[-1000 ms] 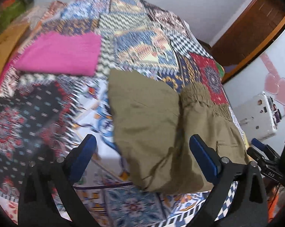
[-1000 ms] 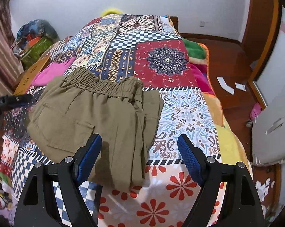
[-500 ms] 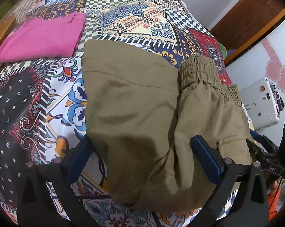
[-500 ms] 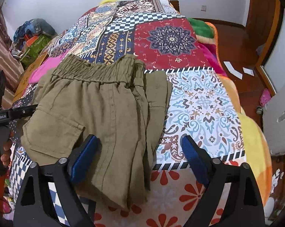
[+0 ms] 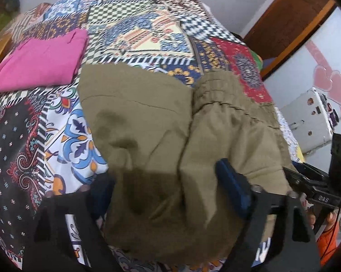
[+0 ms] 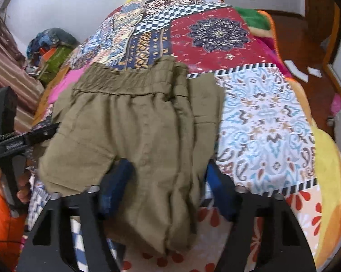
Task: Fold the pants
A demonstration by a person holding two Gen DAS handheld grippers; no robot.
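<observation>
The olive-green pants [image 5: 147,140] lie folded on the patchwork bedspread [image 5: 136,22], elastic waistband away from me. They also show in the right wrist view [image 6: 134,131]. My left gripper [image 5: 168,185] stands open around the near edge of the pants, its blue fingers [image 5: 232,188] on either side of the bunched cloth. My right gripper [image 6: 165,185] is also open, straddling the near end of the pants, one blue finger [image 6: 116,185] on the cloth and one beside it. Whether either pad presses the fabric I cannot tell.
A folded pink garment [image 5: 41,61] lies at the far left of the bed. A white device [image 5: 306,117] stands beside the bed at right. Bedspread edge [image 6: 329,158] drops off to a wooden floor [image 6: 306,34]. Clutter [image 6: 50,49] is piled at far left.
Both grippers have moved forward and down onto the near edge of the pants, and their fingers have narrowed around the cloth. The pants now bunch up between the fingers.
</observation>
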